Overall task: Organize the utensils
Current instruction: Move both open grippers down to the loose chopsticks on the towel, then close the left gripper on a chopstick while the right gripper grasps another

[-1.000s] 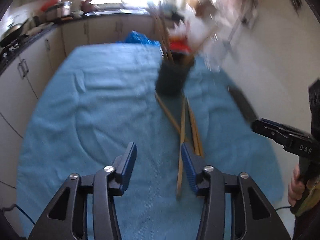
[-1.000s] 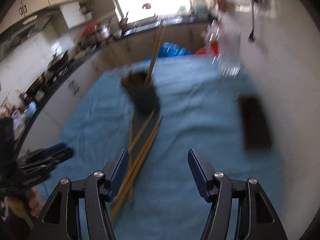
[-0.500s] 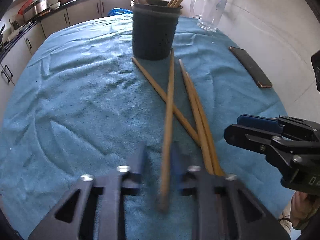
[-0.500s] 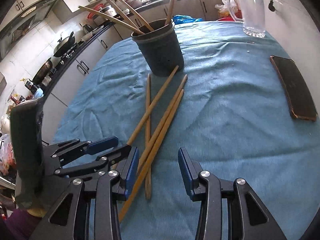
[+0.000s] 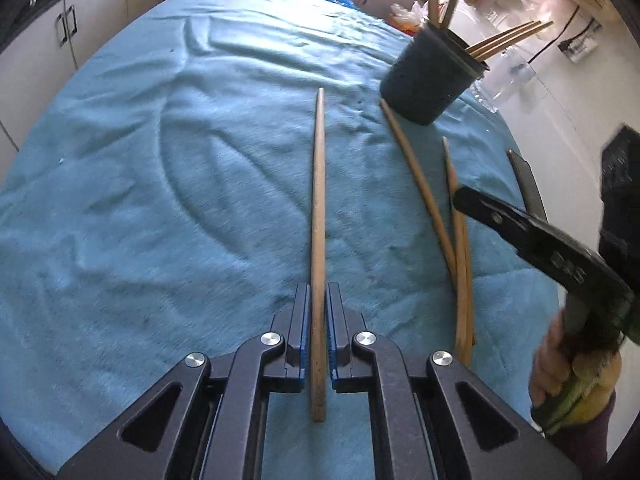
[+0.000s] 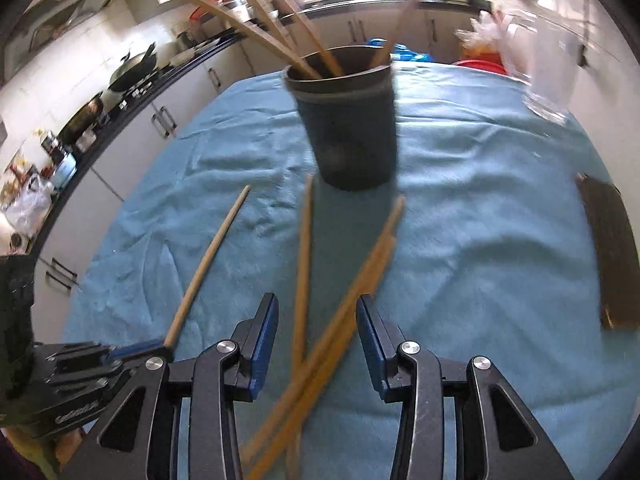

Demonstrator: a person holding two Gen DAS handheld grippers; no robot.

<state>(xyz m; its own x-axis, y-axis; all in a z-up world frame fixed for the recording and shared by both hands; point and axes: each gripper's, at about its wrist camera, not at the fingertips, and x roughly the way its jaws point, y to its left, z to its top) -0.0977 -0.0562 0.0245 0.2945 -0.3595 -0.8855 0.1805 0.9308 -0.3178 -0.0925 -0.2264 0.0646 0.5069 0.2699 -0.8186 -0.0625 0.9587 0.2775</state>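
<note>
My left gripper point(image 5: 318, 294) is shut on a long wooden chopstick point(image 5: 319, 208) that points forward over the blue towel point(image 5: 160, 184); it also shows in the right wrist view point(image 6: 208, 260). Three more chopsticks point(image 5: 456, 232) lie crossed on the towel to its right. A dark utensil cup point(image 5: 430, 76) with several chopsticks in it stands at the far right. My right gripper point(image 6: 317, 312) is open, its jaws on either side of the crossed chopsticks point(image 6: 340, 312), with the cup point(image 6: 352, 132) straight ahead.
A dark phone point(image 6: 612, 256) lies at the towel's right edge. A clear glass mug point(image 6: 556, 60) stands behind the cup on the right. Kitchen cabinets point(image 5: 60, 28) and a counter run along the left and back. The right gripper shows in the left wrist view point(image 5: 540, 240).
My left gripper has closed on one chopstick and drawn it leftward, away from the pile. My right gripper has moved forward over the remaining chopsticks, closer to the cup.
</note>
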